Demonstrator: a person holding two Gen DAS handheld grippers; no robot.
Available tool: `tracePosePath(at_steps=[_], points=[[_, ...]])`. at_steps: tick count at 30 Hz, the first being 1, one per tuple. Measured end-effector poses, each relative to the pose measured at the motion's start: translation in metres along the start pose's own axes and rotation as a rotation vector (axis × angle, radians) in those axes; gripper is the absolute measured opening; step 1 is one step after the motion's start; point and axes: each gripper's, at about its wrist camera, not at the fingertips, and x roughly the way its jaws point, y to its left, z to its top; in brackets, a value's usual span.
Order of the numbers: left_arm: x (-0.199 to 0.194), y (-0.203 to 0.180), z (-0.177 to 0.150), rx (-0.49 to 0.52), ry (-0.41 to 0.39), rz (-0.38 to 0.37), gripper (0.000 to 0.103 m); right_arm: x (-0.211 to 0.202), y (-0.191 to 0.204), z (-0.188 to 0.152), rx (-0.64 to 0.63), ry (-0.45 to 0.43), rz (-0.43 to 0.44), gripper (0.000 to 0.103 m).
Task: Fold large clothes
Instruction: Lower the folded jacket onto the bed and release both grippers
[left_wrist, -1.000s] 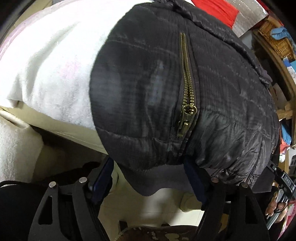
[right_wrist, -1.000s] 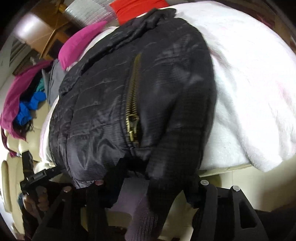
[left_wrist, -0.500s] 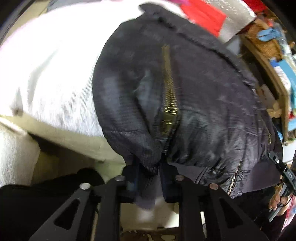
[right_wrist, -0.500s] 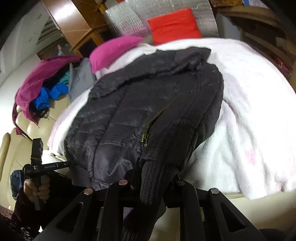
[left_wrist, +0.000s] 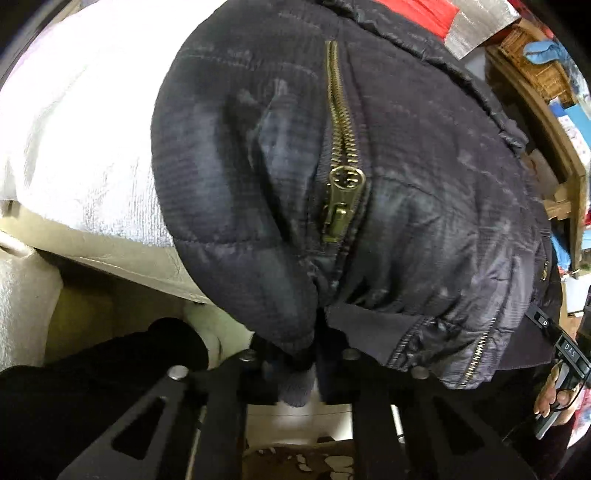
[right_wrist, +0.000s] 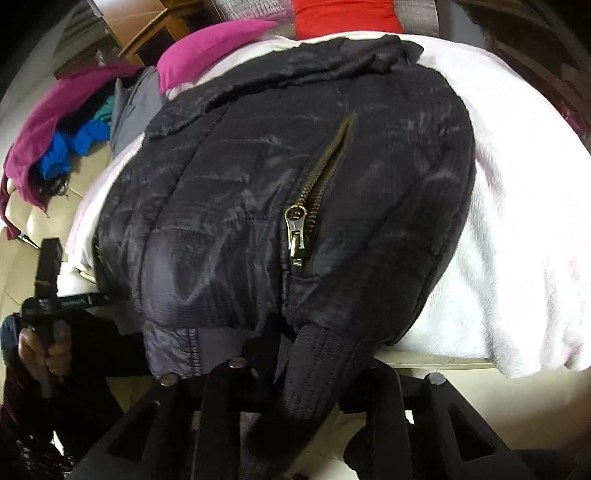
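A black quilted jacket (left_wrist: 424, 155) with brass pocket zips (left_wrist: 341, 166) lies on a white blanket (left_wrist: 74, 122) and hangs over its near edge. My left gripper (left_wrist: 299, 365) is shut on the jacket's left sleeve cuff at the hem. In the right wrist view the same jacket (right_wrist: 240, 206) fills the middle. My right gripper (right_wrist: 303, 354) is shut on the ribbed right sleeve cuff (right_wrist: 314, 387), which hangs down between the fingers. Each gripper shows at the edge of the other's view.
The white blanket (right_wrist: 517, 240) covers a bed or sofa with a cream edge (left_wrist: 110, 266). A pink pillow (right_wrist: 210, 48), a red cushion (right_wrist: 343, 14) and a heap of clothes (right_wrist: 66, 140) lie behind. Wooden shelves (left_wrist: 546, 122) stand at the right.
Both grippers went from open around the jacket's hem to shut on the sleeve cuffs. The views have since moved closer to the jacket.
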Motion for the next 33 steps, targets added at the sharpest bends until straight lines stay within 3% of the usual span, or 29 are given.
tracePosePath(at_steps=[2,8,12,16,19,22,28,33], points=[[-0.013,-0.001,-0.001,0.01,-0.018,-0.028,0.008,-0.018,0.0,0.002,-0.006,-0.027,0.013,0.02],[-0.098,-0.01,0.01,0.079,-0.144,-0.178,0.008,-0.084,0.011,0.024,-0.078,-0.167,0.077,0.018],[-0.154,-0.012,0.046,0.099,-0.273,-0.257,0.008,-0.125,0.004,0.056,-0.044,-0.335,0.157,0.018],[-0.188,-0.012,0.094,0.105,-0.373,-0.309,0.008,-0.139,-0.002,0.1,0.004,-0.478,0.176,0.017],[-0.189,-0.03,0.146,0.089,-0.435,-0.322,0.008,-0.135,-0.014,0.135,0.059,-0.525,0.19,0.017],[-0.171,-0.04,0.204,0.073,-0.443,-0.332,0.008,-0.108,-0.015,0.196,0.105,-0.561,0.168,0.017],[-0.126,-0.057,0.33,0.039,-0.42,-0.304,0.008,-0.038,-0.023,0.315,0.167,-0.557,0.103,0.017],[-0.072,-0.056,0.406,0.02,-0.385,-0.271,0.009,0.027,-0.045,0.395,0.209,-0.533,0.043,0.016]])
